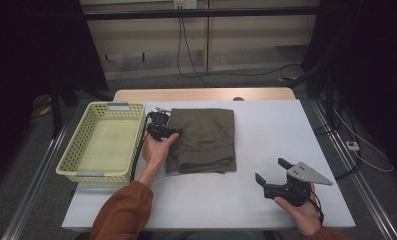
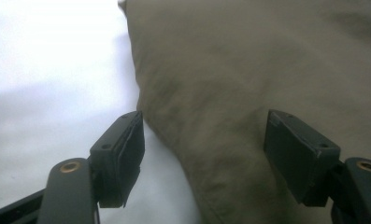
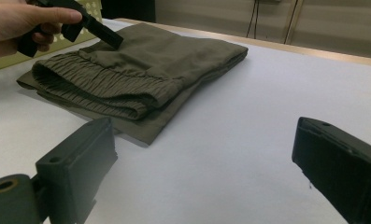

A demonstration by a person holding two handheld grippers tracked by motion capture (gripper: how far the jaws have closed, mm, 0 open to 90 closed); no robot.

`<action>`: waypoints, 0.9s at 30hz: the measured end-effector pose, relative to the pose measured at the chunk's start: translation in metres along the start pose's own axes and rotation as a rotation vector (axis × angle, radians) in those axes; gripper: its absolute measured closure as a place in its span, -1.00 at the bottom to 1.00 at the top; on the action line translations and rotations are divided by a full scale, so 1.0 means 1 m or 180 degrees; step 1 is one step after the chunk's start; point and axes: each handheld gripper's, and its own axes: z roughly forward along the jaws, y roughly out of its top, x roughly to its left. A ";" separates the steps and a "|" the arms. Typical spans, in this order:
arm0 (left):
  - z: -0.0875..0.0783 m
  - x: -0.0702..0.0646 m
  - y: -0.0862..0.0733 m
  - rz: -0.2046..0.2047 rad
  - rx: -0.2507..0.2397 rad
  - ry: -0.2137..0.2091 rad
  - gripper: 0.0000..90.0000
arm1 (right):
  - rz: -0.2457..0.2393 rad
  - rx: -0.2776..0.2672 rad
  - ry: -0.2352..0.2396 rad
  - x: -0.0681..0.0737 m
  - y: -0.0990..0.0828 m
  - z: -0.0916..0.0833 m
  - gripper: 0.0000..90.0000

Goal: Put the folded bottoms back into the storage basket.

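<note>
The folded olive trousers point(image 1: 204, 140) lie near the middle of the white table point(image 1: 266, 145), just beside the yellow basket point(image 1: 102, 142) on their left. The left hand-held gripper point(image 1: 162, 131) sits at the trousers' left edge, and in its own view the jaws stand apart with the cloth edge point(image 2: 230, 116) running between them: one pad over bare table, the other over fabric, neither pressing yet, so it is released rather than gripping. To do this step well, I'd say the lower jaw should slide flat along the table under all the folded layers before closing, and bite in far enough that the stack lifts as one instead of peeling open; from that close, blurred view it is hard to tell how many layers lie between the pads. The right hand-held gripper point(image 1: 276, 181) rests well apart near the table's front right, jaws wide and empty, pointing toward the trousers. Its view gives what the high view cannot: the elastic waistband point(image 3: 103, 86) and the stacked folds seen side-on, with the left hand point(image 3: 19, 23) tilting its gripper down onto the top layer. The high view alone shows the basket's open, empty inside next to the work.
</note>
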 end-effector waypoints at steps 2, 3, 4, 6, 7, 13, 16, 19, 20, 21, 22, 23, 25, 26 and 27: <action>0.003 0.002 -0.003 -0.0045 0.0063 0.0009 -0.35 | 0.0001 0.0002 -0.0004 0.000 0.000 0.000 -0.86; 0.004 0.002 -0.004 -0.0034 0.0075 0.0015 -0.35 | 0.0002 0.0002 -0.0005 0.000 0.000 0.000 -0.85; 0.004 0.003 -0.005 -0.0013 0.0100 0.0011 -0.35 | 0.0004 0.0001 -0.0005 0.000 0.000 0.000 -0.85; 0.004 0.003 -0.006 -0.0034 0.0094 0.0004 -0.35 | 0.0010 0.0002 -0.0005 0.000 0.000 0.000 -0.85; 0.004 0.002 -0.006 -0.0048 0.0099 0.0015 -0.35 | 0.0010 0.0005 -0.0004 0.000 0.000 0.000 -0.85; 0.003 -0.006 -0.004 -0.0157 0.0172 -0.0103 -0.21 | 0.0001 0.0014 -0.0013 0.000 0.000 0.000 -0.85; 0.001 -0.012 -0.004 -0.0079 0.0216 -0.0191 -0.05 | 0.0001 0.0020 -0.0005 0.000 0.000 0.000 -0.83; 0.001 -0.012 -0.003 -0.0122 0.0231 -0.0220 0.12 | -0.0002 0.0024 0.0001 0.000 0.000 0.001 -0.83; 0.001 -0.011 -0.003 -0.0133 0.0238 -0.0281 0.20 | 0.0004 0.0023 0.0001 0.001 0.000 0.001 -0.83; 0.001 -0.011 -0.004 -0.0138 0.0240 -0.0310 0.28 | 0.0003 0.0023 0.0001 0.001 0.000 0.001 -0.83; 0.001 -0.012 -0.004 -0.0129 0.0241 -0.0357 0.39 | -0.0003 0.0025 0.0002 0.000 0.000 0.001 -0.83; 0.001 -0.014 -0.004 -0.0135 0.0248 -0.0373 0.54 | 0.0010 0.0029 0.0001 0.000 -0.001 0.001 -0.82; 0.002 -0.017 -0.004 -0.0116 0.0250 -0.0337 0.55 | -0.0001 0.0037 0.0006 0.000 -0.001 0.001 -0.82; 0.002 -0.018 -0.004 -0.0115 0.0246 -0.0348 0.58 | -0.0003 0.0042 0.0003 0.000 -0.001 0.001 -0.82; 0.002 -0.017 -0.004 -0.0141 0.0244 -0.0372 0.61 | -0.0006 0.0041 0.0004 0.000 -0.001 0.001 -0.82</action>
